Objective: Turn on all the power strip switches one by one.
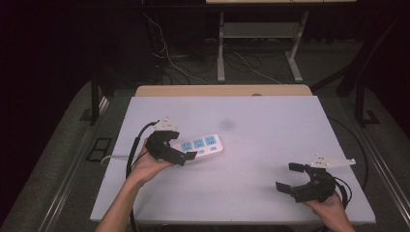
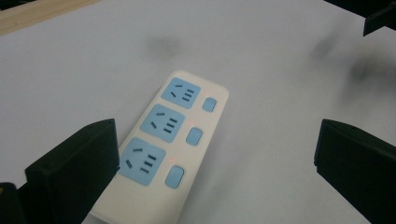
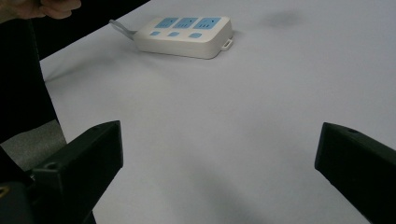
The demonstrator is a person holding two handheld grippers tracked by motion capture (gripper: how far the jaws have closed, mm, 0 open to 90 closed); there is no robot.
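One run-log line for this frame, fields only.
left gripper: open, at power strip | right gripper: open, apart from strip | strip: flat on table

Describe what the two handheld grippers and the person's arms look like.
Both the left gripper and the right gripper are black, with two blocky, flat-faced jaws. Each carries a pale grey three-cornered plate on top and trails a black cable. The forearms are bare, no sleeves in view.

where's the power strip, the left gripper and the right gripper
power strip point(image 2: 159, 154), left gripper view, on its white casing between sockets and switches
left gripper point(image 1: 178, 146), high view, midway between its open jaws
right gripper point(image 1: 289, 176), high view, midway between its open jaws
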